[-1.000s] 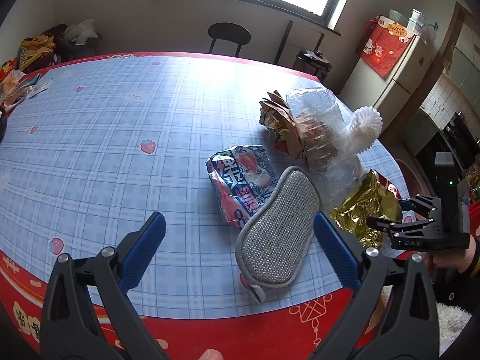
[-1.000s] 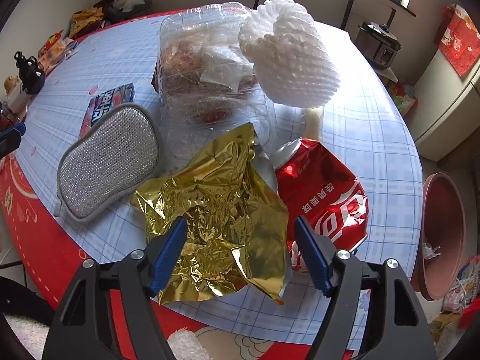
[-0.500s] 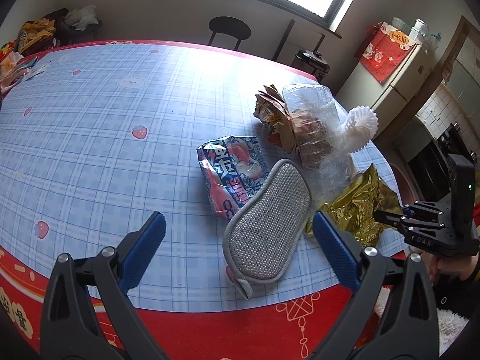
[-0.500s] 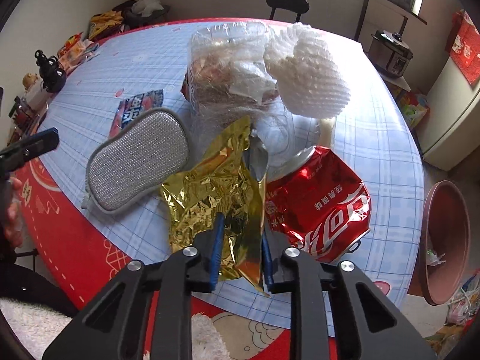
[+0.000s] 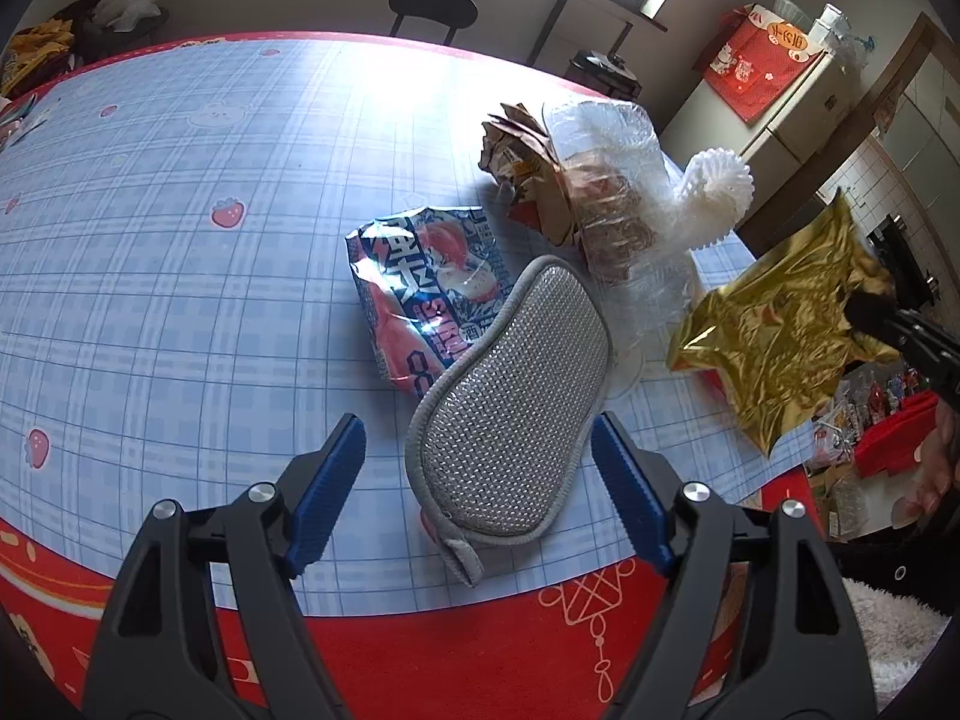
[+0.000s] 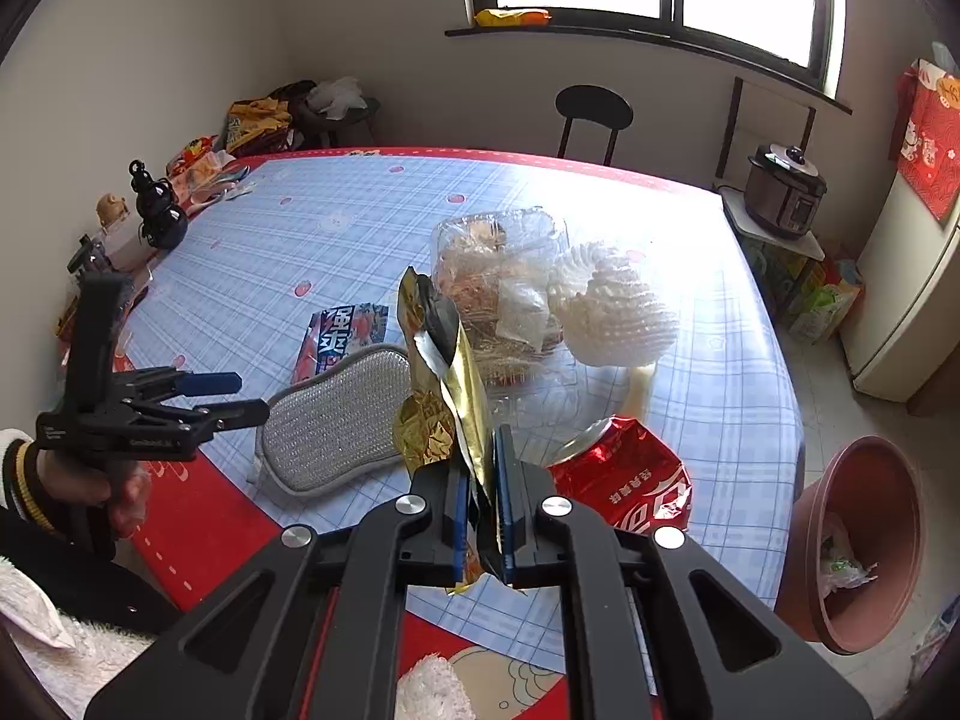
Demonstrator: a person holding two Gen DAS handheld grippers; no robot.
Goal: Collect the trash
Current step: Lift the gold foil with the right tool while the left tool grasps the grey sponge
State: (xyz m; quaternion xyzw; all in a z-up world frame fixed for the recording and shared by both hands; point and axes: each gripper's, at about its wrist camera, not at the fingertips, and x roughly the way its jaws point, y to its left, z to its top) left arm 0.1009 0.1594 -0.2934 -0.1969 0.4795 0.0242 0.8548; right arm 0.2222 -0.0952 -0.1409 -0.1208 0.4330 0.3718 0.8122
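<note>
Aloft, gold wrapper (image 6: 447, 396) beyond table edge (image 5: 780, 468).

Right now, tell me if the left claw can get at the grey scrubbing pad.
Probably yes. The left claw is open, its fingers either side of the grey scrubbing pad, with nothing lying on the pad. The pad's far end overlaps a snack wrapper, which might shift.

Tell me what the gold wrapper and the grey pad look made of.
Gold wrapper: thin metallised foil or film, probably; mirror-shiny, sharply creased, hanging limp from the right tongs. Grey pad: seemingly a glittery metallic mesh face with a soft grey fabric border.
</note>
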